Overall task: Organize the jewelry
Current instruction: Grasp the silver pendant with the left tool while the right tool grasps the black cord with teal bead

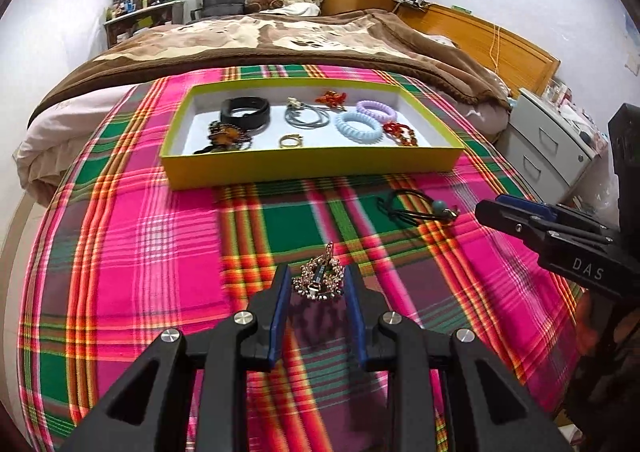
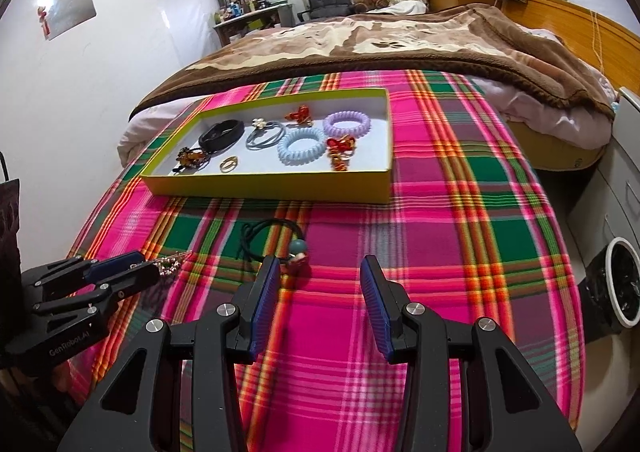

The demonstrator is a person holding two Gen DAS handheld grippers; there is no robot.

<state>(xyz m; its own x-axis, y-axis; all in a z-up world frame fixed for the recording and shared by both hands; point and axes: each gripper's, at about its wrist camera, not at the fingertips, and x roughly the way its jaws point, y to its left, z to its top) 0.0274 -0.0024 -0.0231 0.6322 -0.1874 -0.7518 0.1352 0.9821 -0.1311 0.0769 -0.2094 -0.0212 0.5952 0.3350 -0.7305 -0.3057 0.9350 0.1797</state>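
Note:
A yellow-green tray sits on the plaid cloth and holds several pieces: a black band, a blue coil tie, a purple coil tie, a gold ring. A gold rhinestone hair clip lies on the cloth between the fingers of my left gripper, which is open around it. A black hair tie with a teal bead lies on the cloth just ahead-left of my open, empty right gripper.
The plaid cloth covers the foot of a bed with a brown blanket. A white drawer unit stands to the right of the bed. A fan sits on the floor at right.

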